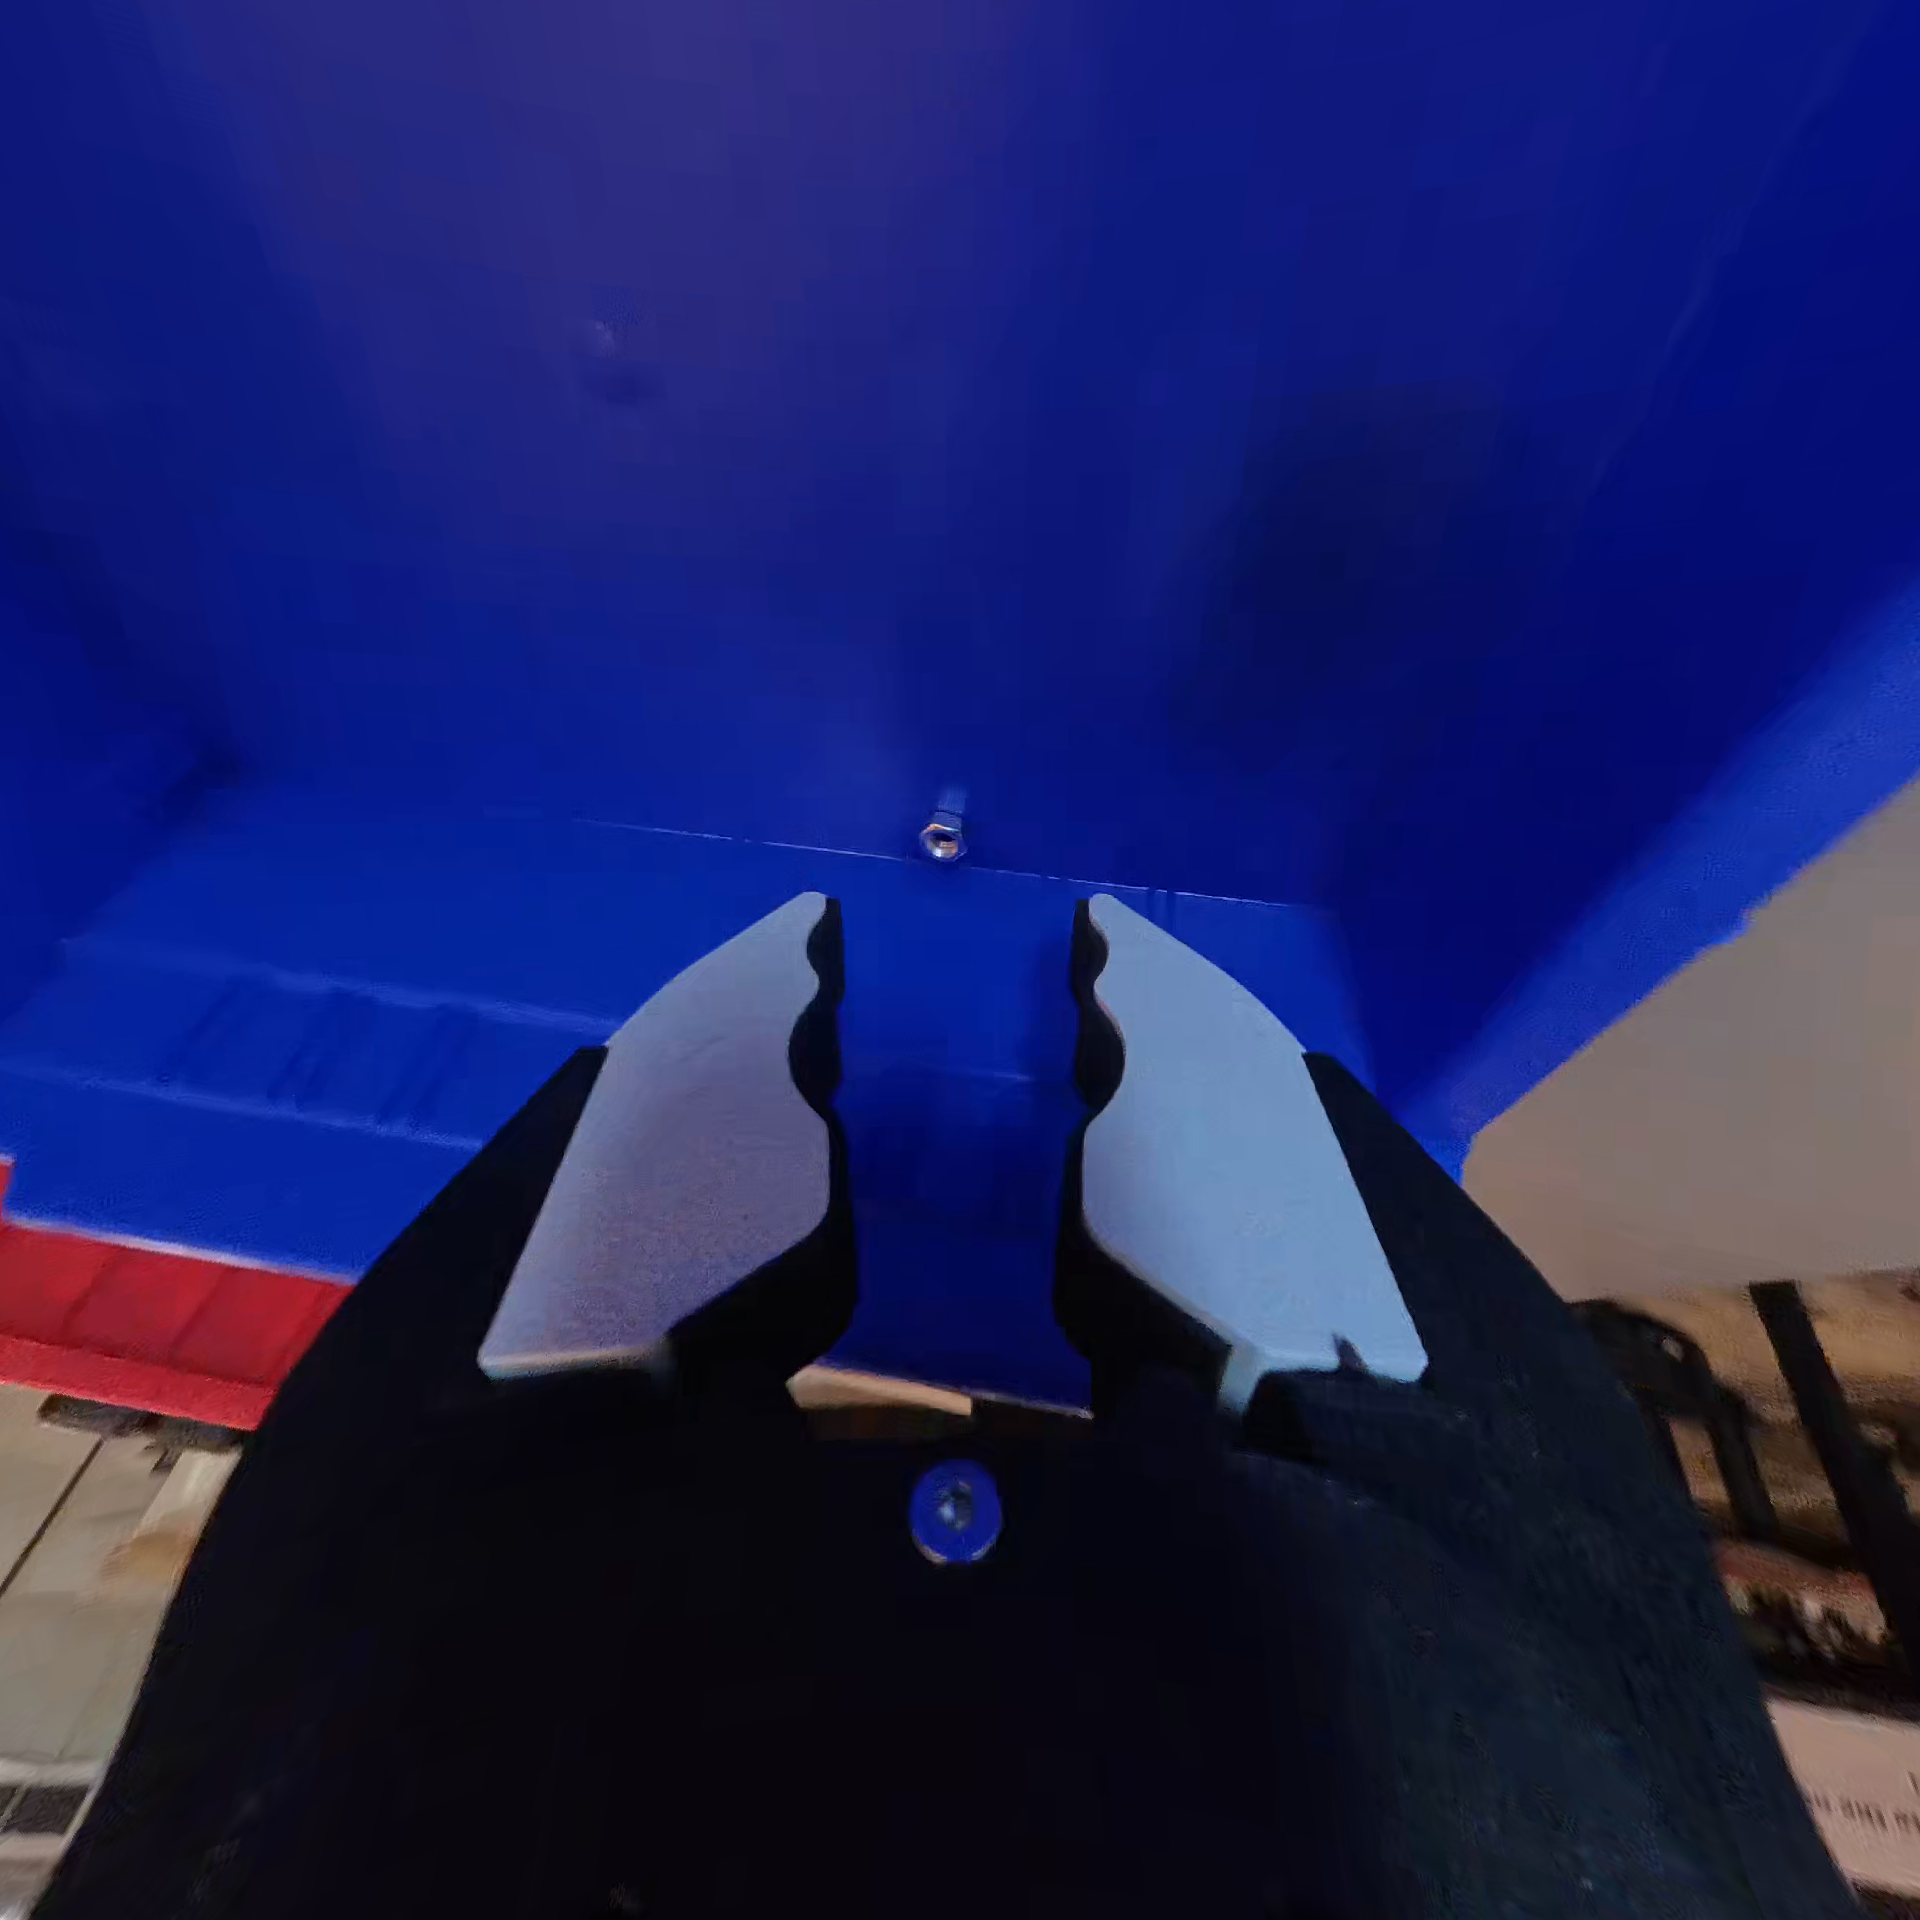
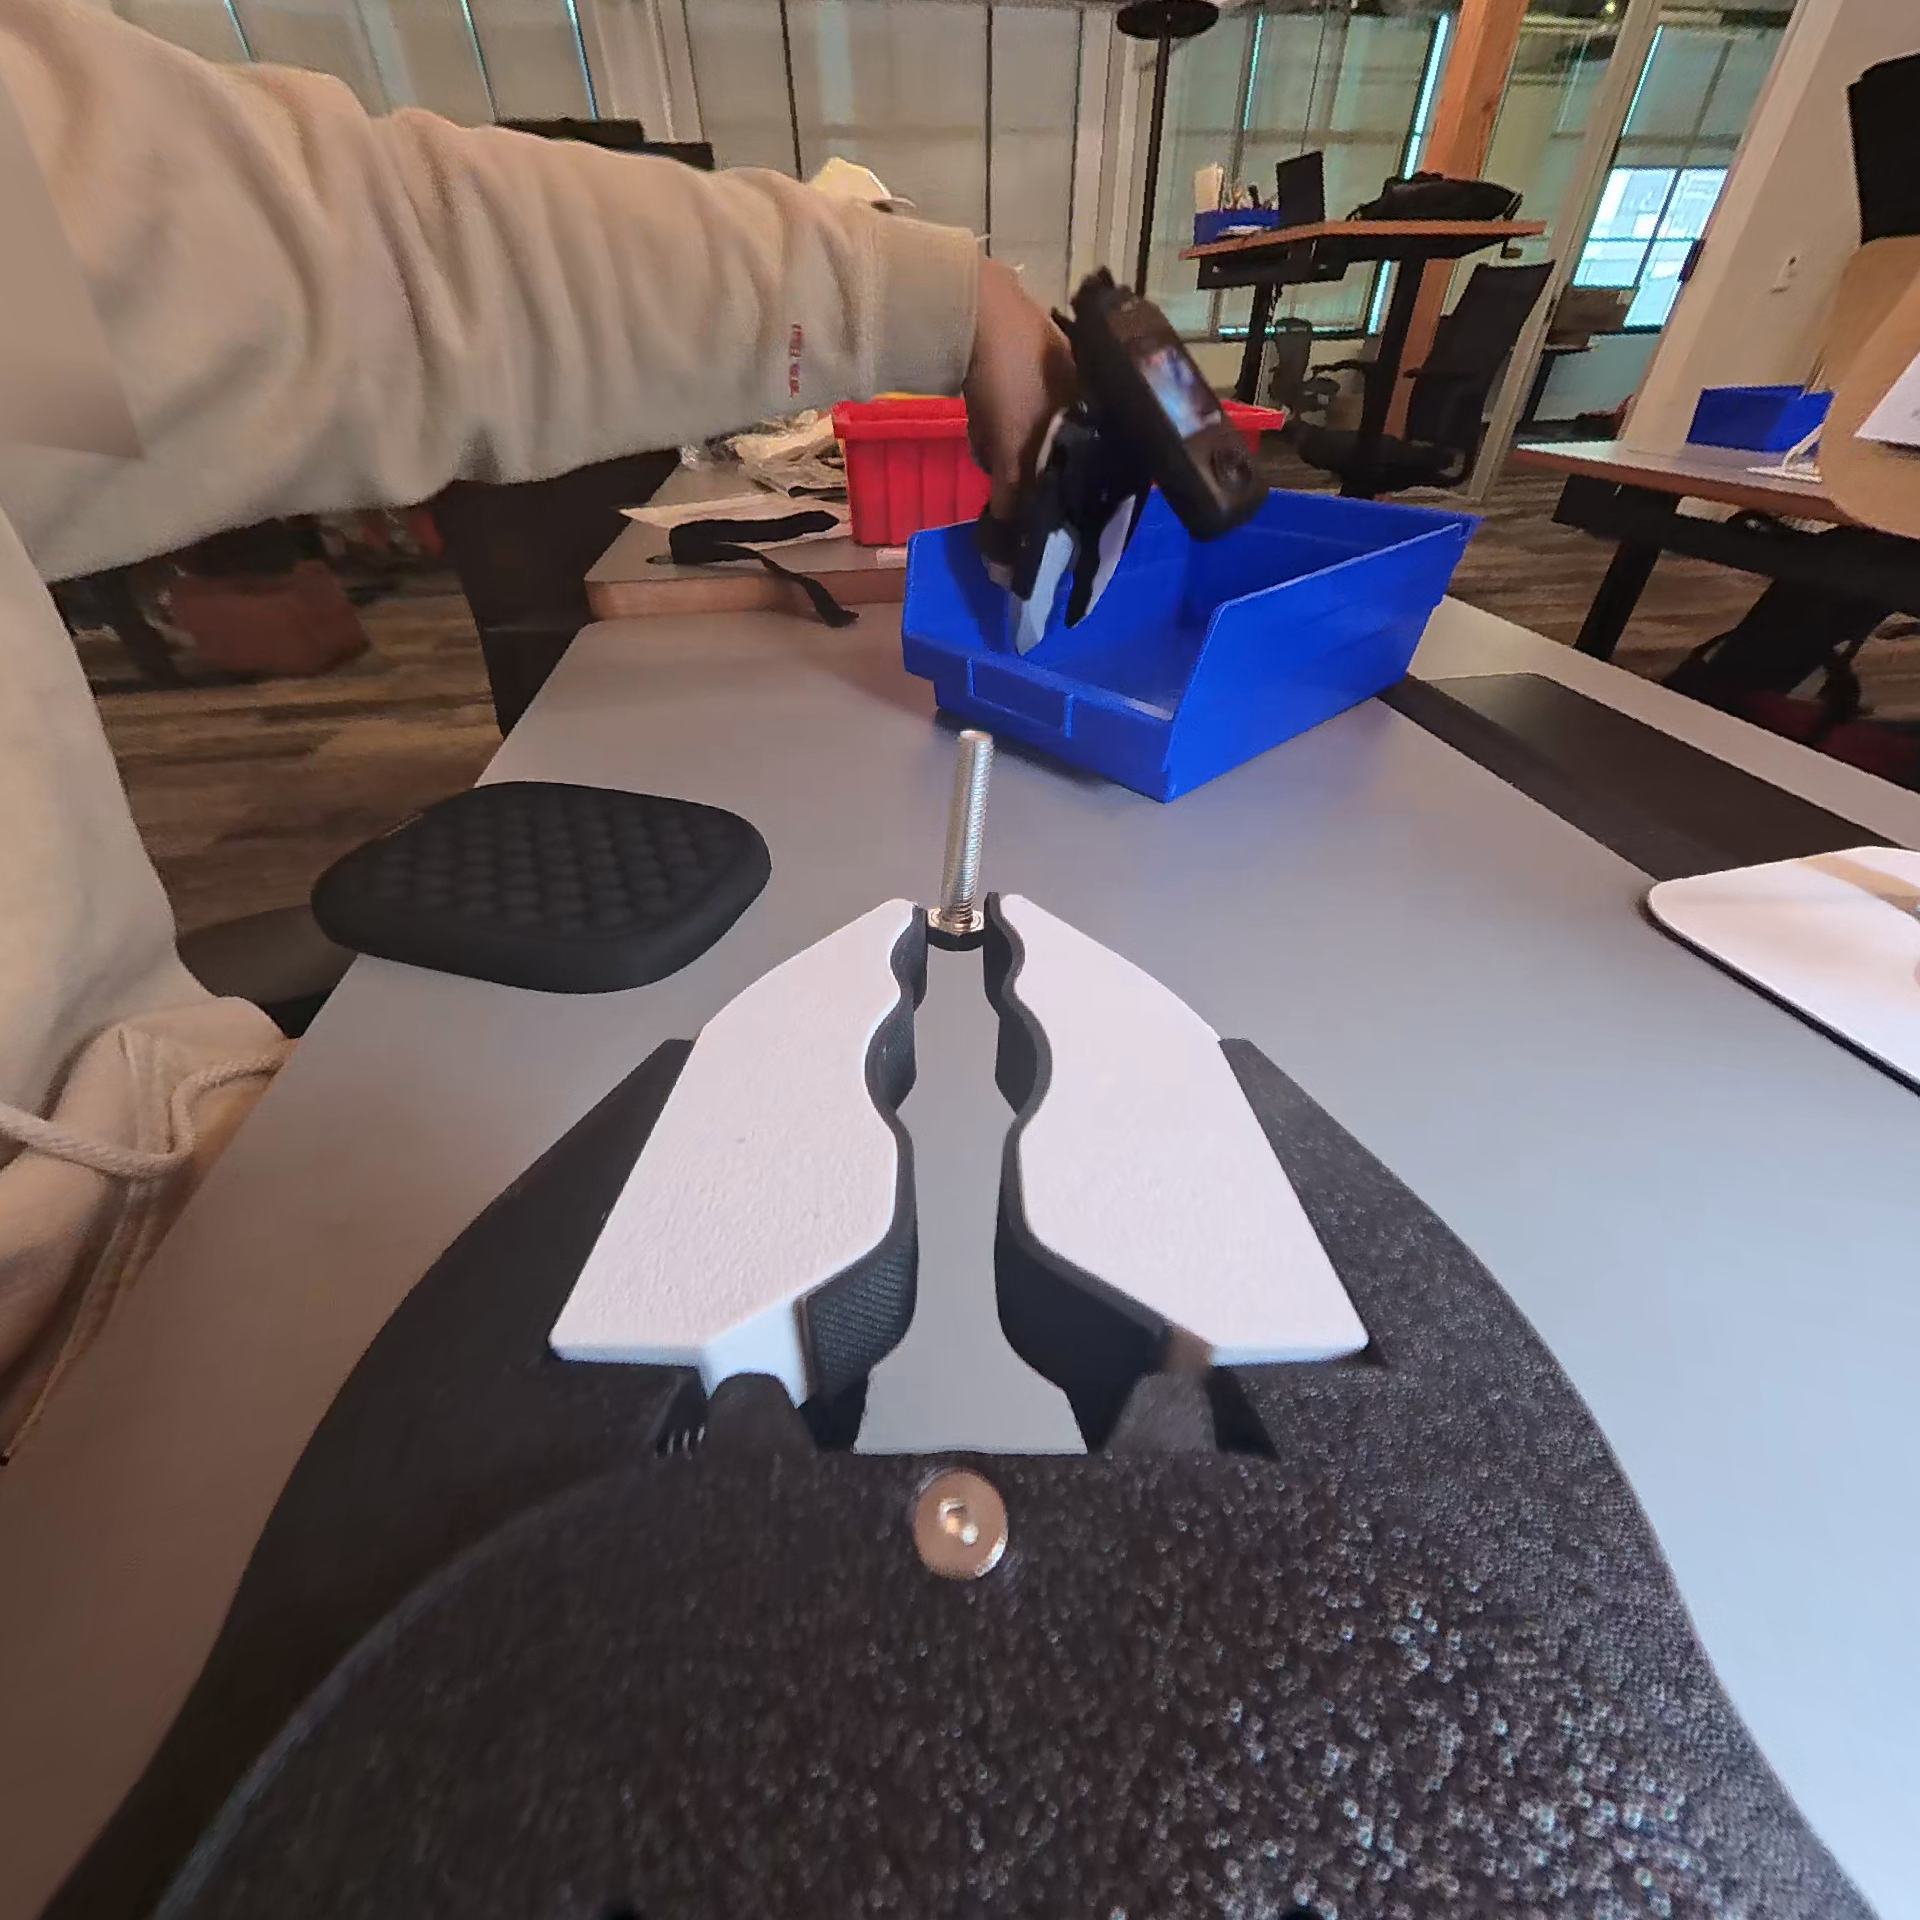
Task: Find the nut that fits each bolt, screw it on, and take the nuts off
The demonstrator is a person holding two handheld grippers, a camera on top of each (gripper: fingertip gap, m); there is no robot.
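Note:
In the right wrist view my right gripper (image 2: 957, 914) is shut on the head of a silver bolt (image 2: 966, 821), whose threaded shaft points up and away over the grey table (image 2: 1455, 1091). My left gripper (image 2: 1049, 613) shows farther off, pointing down into a blue bin (image 2: 1299, 665). In the left wrist view my left gripper (image 1: 956, 914) is open and empty inside the blue bin (image 1: 935, 468). A small silver nut (image 1: 942, 840) lies on the bin floor just beyond the fingertips, apart from them.
A black textured pad (image 2: 551, 883) lies at the table's left edge. A white mat (image 2: 1808, 945) lies at the right edge. A red bin (image 2: 904, 468) stands behind the blue one, and shows at lower left in the left wrist view (image 1: 156, 1320). A person's sleeve (image 2: 416, 270) crosses the upper left. The tips of one gripper are about 45 cm away from the tips of the other.

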